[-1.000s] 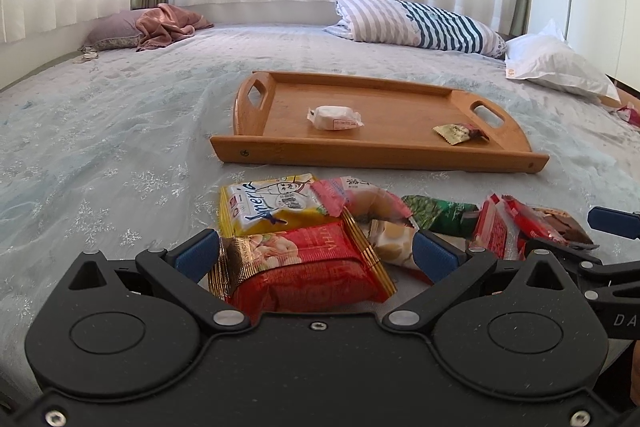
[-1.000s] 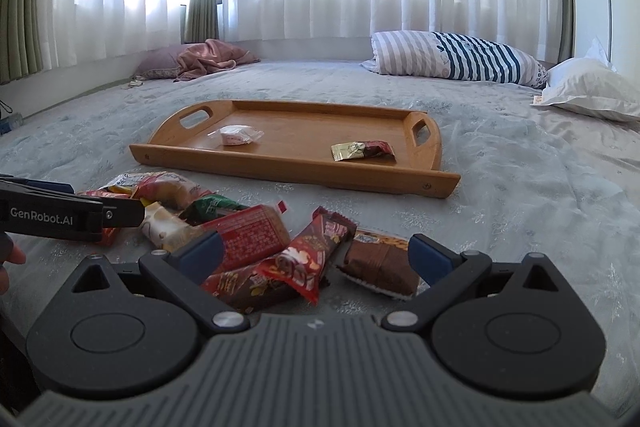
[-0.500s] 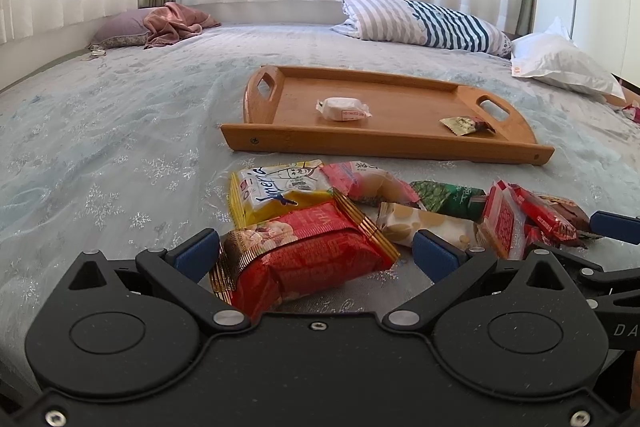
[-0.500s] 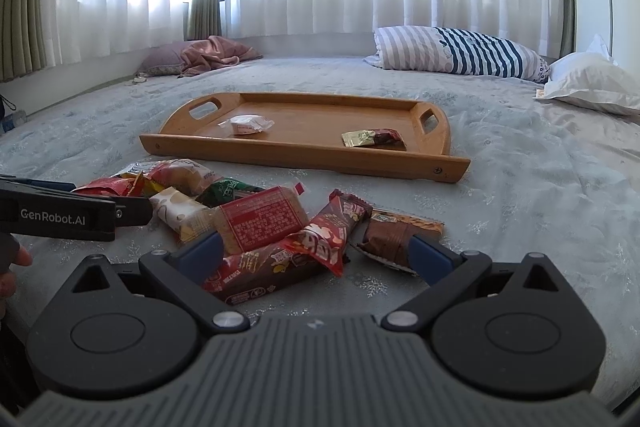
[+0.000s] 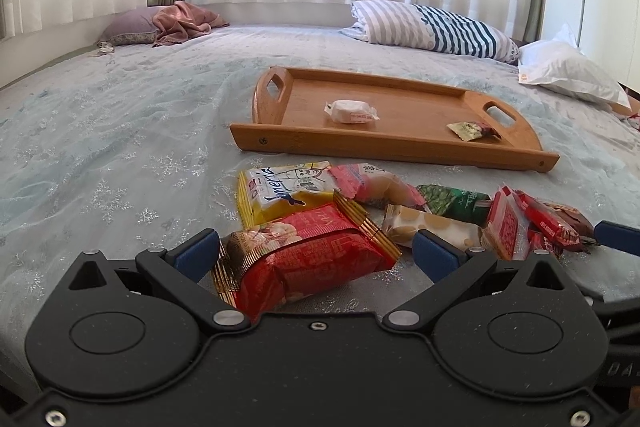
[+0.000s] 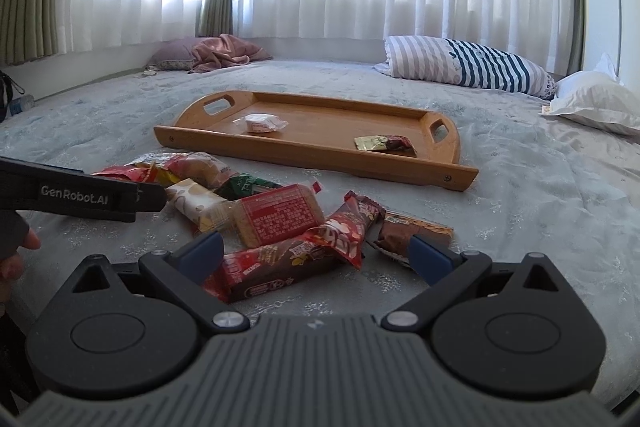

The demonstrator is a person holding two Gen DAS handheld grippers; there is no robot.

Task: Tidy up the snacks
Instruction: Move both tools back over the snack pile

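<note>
Left tool (image 5: 316, 253) hangs low over the bed (image 5: 120, 131), jaws spread wide either side of a red-and-gold packet (image 5: 308, 255), not pinching it. Just behind lies a yellow pack (image 5: 280, 193) reading "Ameria", as far as the print shows. Right tool (image 6: 316, 253) is spread apart too, over a dark bar wrapper (image 6: 276, 267) and a red-labelled biscuit pack (image 6: 280, 215). "GenRobot.AI" is printed on the left tool's side. The snack pile sits on the bed just in front of the wooden tray (image 6: 400, 163), which holds a white wrapped cake (image 6: 260, 123) and a gold-and-red sachet (image 6: 384, 143), well apart.
</note>
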